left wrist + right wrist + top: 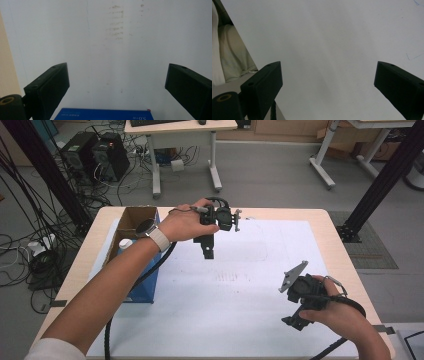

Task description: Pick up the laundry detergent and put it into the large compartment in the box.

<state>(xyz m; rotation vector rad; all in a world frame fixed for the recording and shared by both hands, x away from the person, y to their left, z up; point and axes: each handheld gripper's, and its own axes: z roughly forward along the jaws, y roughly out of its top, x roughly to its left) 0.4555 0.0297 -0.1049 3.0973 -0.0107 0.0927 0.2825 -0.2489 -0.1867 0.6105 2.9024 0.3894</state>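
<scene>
My left gripper [207, 251] hangs over the far middle of the white sheet [240, 295], held by a hand with a wristwatch, its jaws pointing down. In the left gripper view the left gripper [117, 75] is open wide with nothing between its jaws, above bare sheet. Over the sheet's near right part my right gripper [294, 322] tilts toward the person. The right gripper view has the right gripper [328, 72] open and empty over plain white sheet [332, 45].
A blue box [142, 270] with open brown flaps stands at the table's left, a white bottle cap [125, 243] inside it; the blue box's edge [105, 114] sits low in the left gripper view. Faint smudges [116, 22] mark the sheet. Desks, computers and cables lie beyond.
</scene>
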